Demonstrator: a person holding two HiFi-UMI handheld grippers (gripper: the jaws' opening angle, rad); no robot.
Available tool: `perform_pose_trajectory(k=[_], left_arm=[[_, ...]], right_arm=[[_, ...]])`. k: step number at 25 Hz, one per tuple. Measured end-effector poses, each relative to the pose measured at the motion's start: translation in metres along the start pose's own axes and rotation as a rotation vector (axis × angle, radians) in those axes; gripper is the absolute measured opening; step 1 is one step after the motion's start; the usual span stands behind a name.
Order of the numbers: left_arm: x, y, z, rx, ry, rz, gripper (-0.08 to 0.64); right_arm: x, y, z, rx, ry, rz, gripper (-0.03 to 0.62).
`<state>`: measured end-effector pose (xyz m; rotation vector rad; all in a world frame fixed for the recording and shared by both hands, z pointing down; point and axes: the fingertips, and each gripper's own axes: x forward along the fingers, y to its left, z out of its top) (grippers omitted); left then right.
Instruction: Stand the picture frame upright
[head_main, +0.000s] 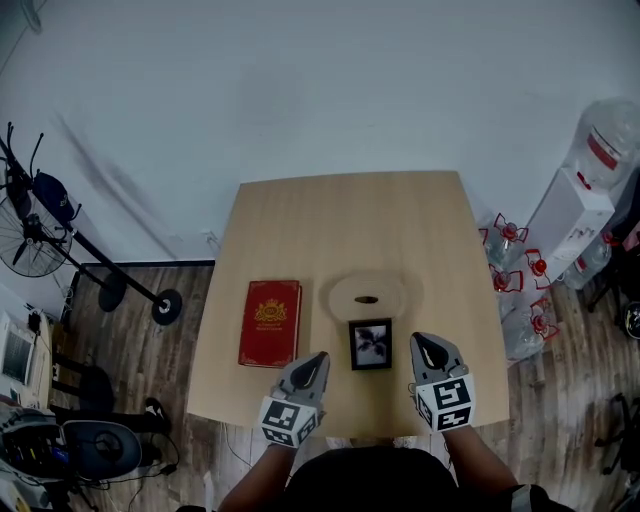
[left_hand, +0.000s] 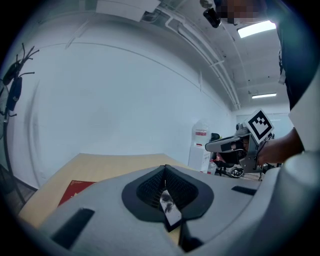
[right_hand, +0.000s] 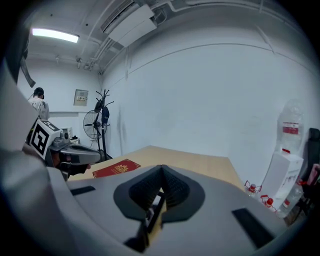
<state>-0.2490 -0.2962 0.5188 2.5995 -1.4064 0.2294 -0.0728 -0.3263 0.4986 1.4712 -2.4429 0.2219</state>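
While the picture frame (head_main: 371, 343) lies flat and face up near the front edge of the wooden table (head_main: 350, 220), low in the centre of the head view, a gripper sits on either side of it. The left gripper (head_main: 316, 362) is at its lower left and the right gripper (head_main: 428, 348) at its right. Both have their jaws pressed together, gripping nothing. A red book (head_main: 270, 322) lies to the left of the frame. A round wooden piece (head_main: 367, 297) with a dark slot lies just above it.
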Motion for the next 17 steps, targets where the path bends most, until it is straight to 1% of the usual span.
perform_pose_trajectory(k=[5,11,17], left_arm=[[0.006,-0.01,0.001,0.005,0.007,-0.009,0.0],[0.01,-0.024,0.003,0.015,0.011,-0.01,0.0],[0.011,-0.028,0.003,0.018,0.019,0.001,0.0]], right_arm=[[-0.004,-0.002,-0.002,0.039,-0.01,0.021,0.009],[-0.011,-0.007,0.001,0.025,-0.034,0.026,0.009],[-0.016,-0.011,0.002,0.016,-0.04,0.035,0.009]])
